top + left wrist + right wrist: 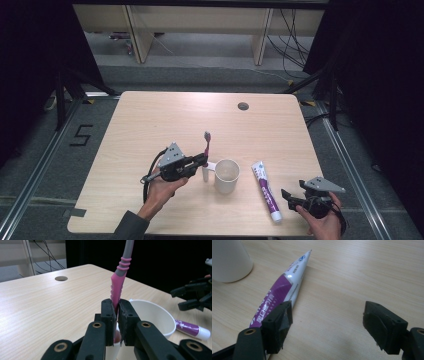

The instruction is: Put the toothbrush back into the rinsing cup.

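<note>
My left gripper (pixel 204 160) is shut on a pink and grey toothbrush (pixel 207 142), which stands nearly upright with its bristle head up. In the left gripper view the pink handle (pixel 117 287) is pinched between the two pads just left of a white mug (pixel 155 315). That mug (pixel 226 176) sits near the table's middle front, its handle toward the left gripper. A purple and white toothpaste tube (pixel 266 190) lies to the mug's right. My right gripper (pixel 290 198) rests open low at the front right, just right of the tube (pixel 282 287), with nothing between its jaws.
The light wooden table (pixel 150 125) has a round cable hole (pixel 243 106) near its far edge. Dark curtains flank both sides, and desk legs with cables stand on the floor beyond. A "5" mark (pixel 82 135) is on the floor at left.
</note>
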A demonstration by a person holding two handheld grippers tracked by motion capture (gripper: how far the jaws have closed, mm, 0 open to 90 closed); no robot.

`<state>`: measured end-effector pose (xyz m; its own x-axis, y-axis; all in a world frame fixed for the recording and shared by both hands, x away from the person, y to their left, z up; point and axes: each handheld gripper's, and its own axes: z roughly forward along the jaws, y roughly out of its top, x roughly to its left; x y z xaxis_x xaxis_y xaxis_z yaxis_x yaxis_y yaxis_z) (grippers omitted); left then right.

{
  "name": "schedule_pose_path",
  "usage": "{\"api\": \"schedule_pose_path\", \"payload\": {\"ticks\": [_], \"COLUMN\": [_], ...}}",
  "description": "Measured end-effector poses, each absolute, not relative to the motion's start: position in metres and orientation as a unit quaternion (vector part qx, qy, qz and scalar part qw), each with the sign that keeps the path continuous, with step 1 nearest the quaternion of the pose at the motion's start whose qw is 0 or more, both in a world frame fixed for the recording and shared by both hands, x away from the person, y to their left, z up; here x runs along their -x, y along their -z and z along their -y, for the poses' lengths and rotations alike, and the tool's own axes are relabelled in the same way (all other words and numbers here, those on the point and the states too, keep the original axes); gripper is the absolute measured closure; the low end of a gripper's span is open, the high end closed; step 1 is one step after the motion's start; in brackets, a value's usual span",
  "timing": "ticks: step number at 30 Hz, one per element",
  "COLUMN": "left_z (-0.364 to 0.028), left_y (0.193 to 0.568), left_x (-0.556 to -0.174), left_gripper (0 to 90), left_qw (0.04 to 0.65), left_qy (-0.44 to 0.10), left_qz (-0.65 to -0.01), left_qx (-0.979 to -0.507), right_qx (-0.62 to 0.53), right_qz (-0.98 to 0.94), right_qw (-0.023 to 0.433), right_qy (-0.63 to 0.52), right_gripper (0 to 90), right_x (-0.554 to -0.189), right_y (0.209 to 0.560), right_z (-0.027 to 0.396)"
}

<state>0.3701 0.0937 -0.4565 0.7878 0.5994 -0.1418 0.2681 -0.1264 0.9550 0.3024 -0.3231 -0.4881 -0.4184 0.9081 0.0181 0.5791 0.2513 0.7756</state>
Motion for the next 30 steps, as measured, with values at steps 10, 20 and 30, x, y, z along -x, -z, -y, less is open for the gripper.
{"api": "schedule_pose_path", "payload": {"ticks": [10, 20, 30], "left_z": [-0.0956, -0.0941, -0.0978], "left_y": [0.4635, 0.4643, 0.4588], "left_x": [-0.3682, -0.3659, -0.3628], "left_gripper": [81.4, 78.6, 49.6], "left_qw": [0.581, 0.576, 0.576], "left_qy": [-0.138, -0.14, -0.158], "left_qz": [-0.298, -0.296, -0.301], "left_qx": [-0.745, -0.749, -0.744], "right_qx": [-0.492, -0.484, -0.484], "right_qz": [-0.757, -0.761, -0.761], "right_qw": [0.223, 0.225, 0.229], "right_qy": [-0.368, -0.37, -0.367], "right_gripper": [25.0, 25.0, 25.0], "right_x": [-0.3024, -0.3024, -0.3026], "right_y": [0.488, 0.4878, 0.4882], "right_z": [0.3226, 0.3239, 0.3238]}}
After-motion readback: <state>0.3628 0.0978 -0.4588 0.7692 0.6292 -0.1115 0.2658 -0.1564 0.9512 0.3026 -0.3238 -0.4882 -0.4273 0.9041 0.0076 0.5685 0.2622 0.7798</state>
